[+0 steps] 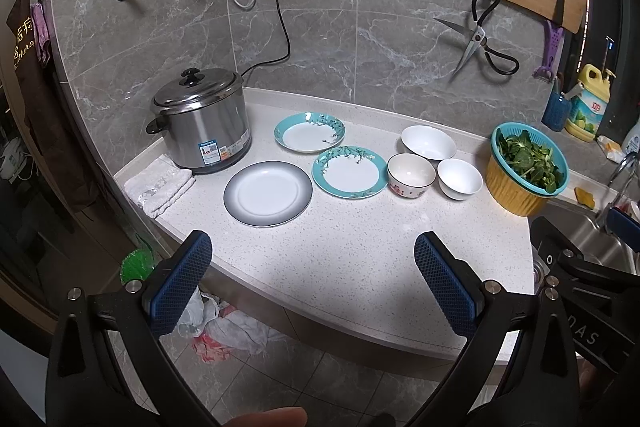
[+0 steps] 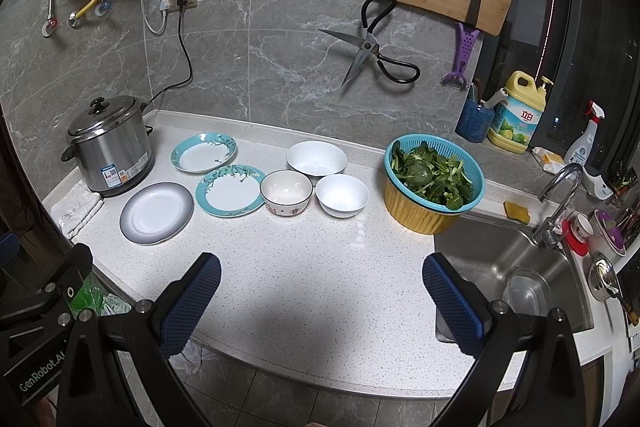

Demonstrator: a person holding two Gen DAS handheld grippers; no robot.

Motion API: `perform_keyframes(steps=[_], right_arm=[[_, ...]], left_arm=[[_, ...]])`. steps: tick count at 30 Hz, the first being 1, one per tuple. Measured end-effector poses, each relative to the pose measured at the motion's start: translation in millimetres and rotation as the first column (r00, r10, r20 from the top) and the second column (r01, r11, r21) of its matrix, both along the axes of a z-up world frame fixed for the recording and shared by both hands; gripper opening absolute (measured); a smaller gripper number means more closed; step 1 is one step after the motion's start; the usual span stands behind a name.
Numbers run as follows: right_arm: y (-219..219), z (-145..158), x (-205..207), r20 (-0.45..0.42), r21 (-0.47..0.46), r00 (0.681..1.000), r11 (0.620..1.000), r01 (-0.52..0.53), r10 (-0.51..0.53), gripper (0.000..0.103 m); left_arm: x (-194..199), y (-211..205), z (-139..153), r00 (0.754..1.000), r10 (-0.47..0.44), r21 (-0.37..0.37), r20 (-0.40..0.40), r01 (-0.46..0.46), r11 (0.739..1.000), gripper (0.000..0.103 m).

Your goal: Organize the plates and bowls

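Three plates (image 1: 267,193), three bowls (image 1: 428,143) | ahead, clear of open jaws

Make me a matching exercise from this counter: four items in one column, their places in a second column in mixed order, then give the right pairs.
Items
1. grey-rimmed white plate
2. large plain white bowl
3. stainless steel rice cooker
4. blue colander of green leaves

Places
A. beside the sink
B. at the wall end, on a folded white cloth
C. behind the two smaller bowls
D. nearest the counter's front edge, in front of the cooker

Pairs: 1-D, 2-C, 3-B, 4-A
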State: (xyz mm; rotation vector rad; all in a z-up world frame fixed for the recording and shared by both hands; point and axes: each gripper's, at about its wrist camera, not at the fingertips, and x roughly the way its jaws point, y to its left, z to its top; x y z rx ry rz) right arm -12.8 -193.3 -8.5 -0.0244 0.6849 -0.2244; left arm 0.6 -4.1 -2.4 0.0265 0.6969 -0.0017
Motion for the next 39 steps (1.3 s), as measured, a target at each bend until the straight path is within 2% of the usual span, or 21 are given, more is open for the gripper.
perform_keyframes(steps=[39], right_arm=[[2.2, -0.8, 2.8, -0.006, 0.001, 1.0, 1.0, 0.0, 0.0, 0.103]], left_arm=[[3.7, -5.2, -6.1, 1.0, 0.0, -0.001, -0.007, 0.0, 1.0, 0.103]])
